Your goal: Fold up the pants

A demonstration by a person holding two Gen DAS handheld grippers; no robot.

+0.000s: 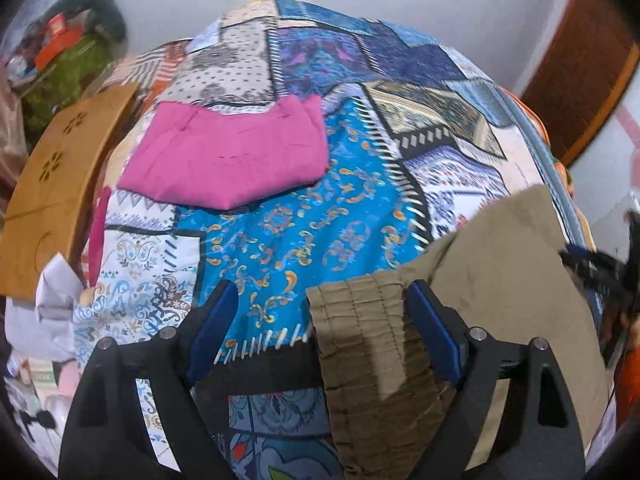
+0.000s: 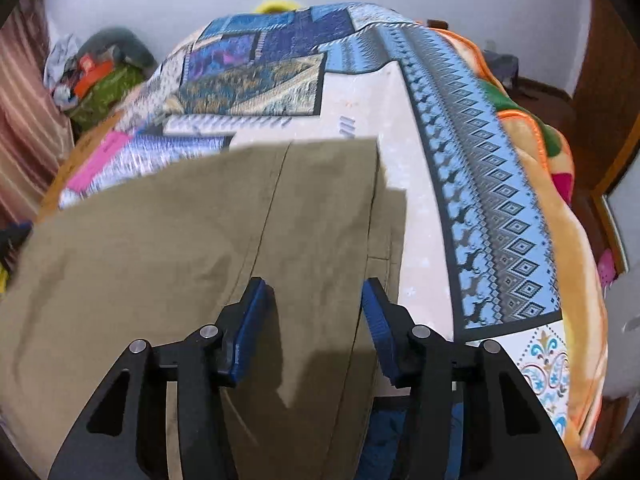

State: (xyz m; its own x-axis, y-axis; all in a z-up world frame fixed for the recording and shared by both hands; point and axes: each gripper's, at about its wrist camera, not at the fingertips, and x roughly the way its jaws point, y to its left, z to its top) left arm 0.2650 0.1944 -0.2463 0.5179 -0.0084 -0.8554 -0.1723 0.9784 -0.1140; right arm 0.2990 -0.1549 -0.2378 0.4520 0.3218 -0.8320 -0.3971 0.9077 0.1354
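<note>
Olive-khaki pants (image 1: pixel 500 300) lie on a patchwork bedspread (image 1: pixel 304 216). Their gathered elastic waistband (image 1: pixel 372 352) lies between the fingers of my left gripper (image 1: pixel 320 300), close against the right finger; the jaws stand wide apart. In the right wrist view the pant legs (image 2: pixel 200 240) spread flat, hems away from me. My right gripper (image 2: pixel 316 296) hovers over the leg fabric with jaws apart, nothing pinched.
Folded pink pants (image 1: pixel 228 156) lie further up the bed. A wooden board (image 1: pixel 52 184) stands at the left bed edge, with clutter (image 1: pixel 64 52) beyond. An orange blanket (image 2: pixel 560 208) drapes the right edge. A wooden door (image 1: pixel 580 72) is at far right.
</note>
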